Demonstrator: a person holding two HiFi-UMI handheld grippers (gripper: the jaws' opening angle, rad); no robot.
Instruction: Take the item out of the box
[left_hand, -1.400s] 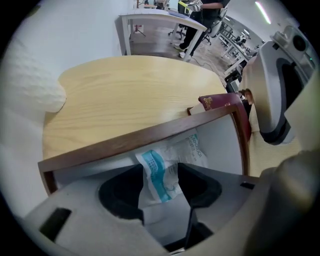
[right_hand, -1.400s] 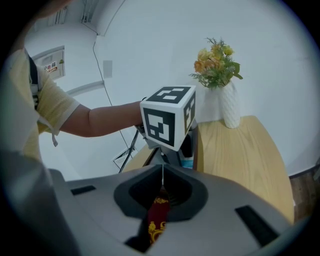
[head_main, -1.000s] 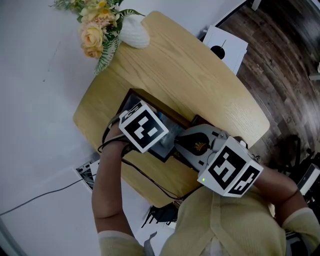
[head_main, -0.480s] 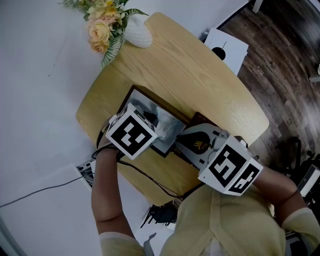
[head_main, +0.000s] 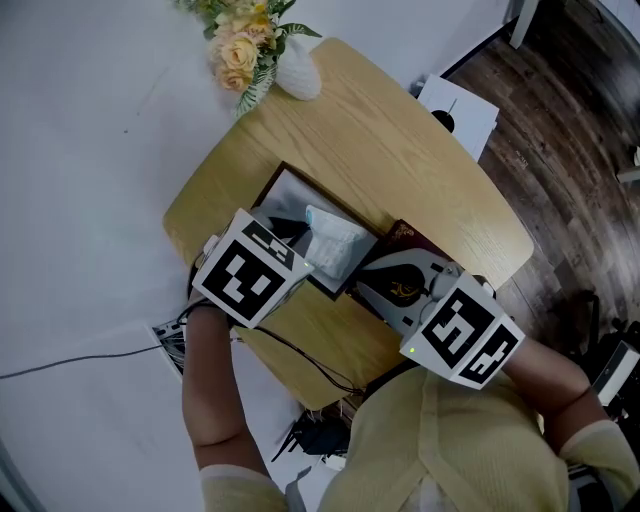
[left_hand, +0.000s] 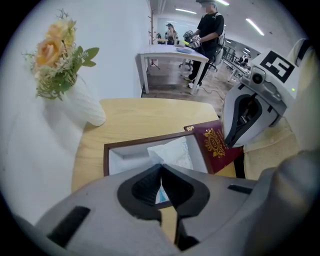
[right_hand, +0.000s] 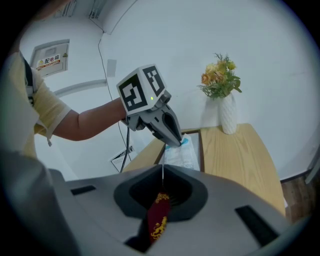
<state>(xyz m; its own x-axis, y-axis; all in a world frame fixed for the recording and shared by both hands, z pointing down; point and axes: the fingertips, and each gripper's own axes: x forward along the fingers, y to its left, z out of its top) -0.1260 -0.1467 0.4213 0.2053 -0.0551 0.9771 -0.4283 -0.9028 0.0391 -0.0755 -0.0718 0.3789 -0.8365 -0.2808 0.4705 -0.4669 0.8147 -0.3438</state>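
Item: a flat white packet (head_main: 335, 245) with blue print, thin plastic, seemingly sealed round something soft.
Where it is: hanging at a tilt over the open box (left_hand: 142, 140), which sits on the worktop (head_main: 400, 150); its lower end is not yet clear of the white-lined inside.
Left gripper (left_hand: 161, 167): fingers closed tight on the packet's upper edge, pointing steeply down.
Right gripper (right_hand: 162, 172): fingers pinched on the maroon lid (left_hand: 215, 145) with the gold crest, holding it folded back beside the box.
Likely weight: light; it hangs from one pinched edge without pulling loose.
Stiffness: limp, so it will probably droop and swing from the hold.
Surface: smooth film, likely slippery; a pinch on the flat seam looks safer than on the puffed middle.
Fragility: low, though hard squeezing could crease or tear the film.
Risk: the trailing end may catch on the box rim.
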